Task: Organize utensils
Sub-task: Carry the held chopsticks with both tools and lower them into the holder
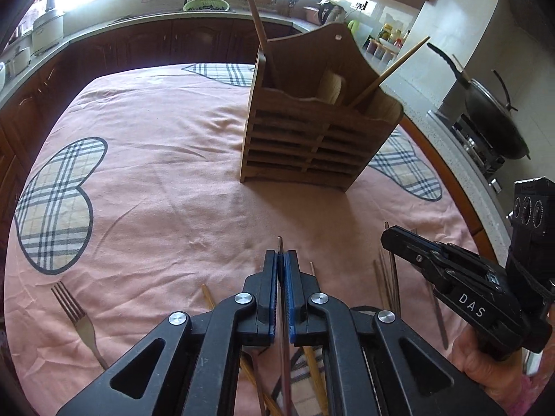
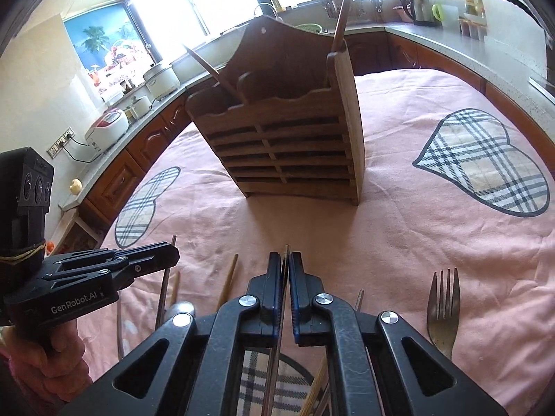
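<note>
**Both claws clamped on chopsticks before the wooden holder**

We see the wooden utensil holder (image 1: 312,128) standing on the pink-clothed tabletop (image 1: 156,159), wooden chopsticks (image 1: 388,72) leaning out of its compartments. Our left claw (image 1: 281,260) pinches a thin metal chopstick (image 1: 280,242); our right claw (image 2: 285,260) pinches another chopstick (image 2: 286,248). A fork (image 2: 444,312) and loose chopsticks lie nearby.

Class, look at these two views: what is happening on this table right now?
A person holds a gripper in each hand. The left gripper is shut on a thin metal chopstick; the right gripper is shut on another one. The wooden holder stands ahead; forks and chopsticks lie on the pink cloth.
</note>
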Demonstrator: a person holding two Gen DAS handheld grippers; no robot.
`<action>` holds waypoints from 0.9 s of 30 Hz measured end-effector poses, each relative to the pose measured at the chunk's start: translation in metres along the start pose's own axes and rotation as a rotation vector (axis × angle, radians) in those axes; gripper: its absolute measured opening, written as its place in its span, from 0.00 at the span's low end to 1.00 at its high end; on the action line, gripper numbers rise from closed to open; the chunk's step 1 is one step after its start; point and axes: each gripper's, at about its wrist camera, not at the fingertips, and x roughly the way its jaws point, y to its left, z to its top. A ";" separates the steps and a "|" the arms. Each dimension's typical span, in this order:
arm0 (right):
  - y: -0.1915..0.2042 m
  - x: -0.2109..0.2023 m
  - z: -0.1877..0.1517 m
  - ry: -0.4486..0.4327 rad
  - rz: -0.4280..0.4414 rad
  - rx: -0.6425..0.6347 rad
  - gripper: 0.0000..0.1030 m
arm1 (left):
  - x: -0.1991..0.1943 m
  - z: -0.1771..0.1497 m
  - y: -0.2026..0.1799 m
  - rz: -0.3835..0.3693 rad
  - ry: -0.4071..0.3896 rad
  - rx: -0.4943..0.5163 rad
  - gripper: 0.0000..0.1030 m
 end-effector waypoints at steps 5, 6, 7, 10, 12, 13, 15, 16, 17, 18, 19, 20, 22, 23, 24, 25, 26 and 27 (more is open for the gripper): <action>0.010 -0.032 0.003 -0.059 0.017 -0.004 0.04 | -0.048 -0.011 0.002 -0.025 -0.066 -0.004 0.02; 0.013 -0.038 0.003 -0.069 0.020 -0.005 0.04 | -0.056 -0.013 0.002 -0.030 -0.078 -0.003 0.02; 0.014 -0.043 0.004 -0.079 0.025 -0.003 0.04 | -0.064 -0.015 0.001 -0.035 -0.088 -0.001 0.02; 0.019 -0.058 0.004 -0.108 0.033 -0.007 0.04 | -0.087 -0.024 -0.001 -0.045 -0.118 0.007 0.02; 0.022 -0.068 0.004 -0.127 0.036 -0.012 0.04 | -0.101 -0.030 -0.001 -0.052 -0.134 0.011 0.02; 0.024 -0.071 0.004 -0.135 0.037 -0.015 0.04 | -0.106 -0.031 -0.001 -0.056 -0.141 0.013 0.02; 0.028 -0.079 0.004 -0.149 0.040 -0.022 0.04 | -0.116 -0.034 -0.002 -0.062 -0.154 0.014 0.02; 0.030 -0.082 0.004 -0.156 0.041 -0.026 0.04 | -0.122 -0.036 -0.002 -0.064 -0.161 0.015 0.02; 0.032 -0.086 0.004 -0.164 0.040 -0.030 0.04 | -0.127 -0.038 -0.002 -0.065 -0.169 0.015 0.02; 0.033 -0.089 0.003 -0.171 0.041 -0.032 0.04 | -0.131 -0.039 -0.002 -0.067 -0.177 0.015 0.02; 0.035 -0.092 0.003 -0.177 0.044 -0.034 0.04 | -0.137 -0.041 -0.002 -0.070 -0.186 0.015 0.02; 0.036 -0.095 0.004 -0.183 0.044 -0.036 0.04 | -0.142 -0.042 -0.002 -0.071 -0.196 0.016 0.02; 0.039 -0.101 0.004 -0.199 0.046 -0.041 0.04 | -0.151 -0.044 -0.002 -0.073 -0.215 0.020 0.02; 0.040 -0.105 0.004 -0.207 0.046 -0.042 0.04 | -0.156 -0.045 -0.002 -0.076 -0.224 0.021 0.02; 0.042 -0.108 0.005 -0.215 0.047 -0.044 0.04 | -0.159 -0.046 -0.002 -0.076 -0.233 0.022 0.02; 0.042 -0.112 0.005 -0.224 0.048 -0.047 0.04 | -0.163 -0.047 -0.002 -0.077 -0.243 0.023 0.02; 0.044 -0.115 0.006 -0.234 0.047 -0.050 0.04 | -0.168 -0.047 -0.002 -0.081 -0.256 0.022 0.02; 0.045 -0.119 0.007 -0.244 0.047 -0.053 0.04 | -0.172 -0.048 -0.001 -0.085 -0.269 0.021 0.02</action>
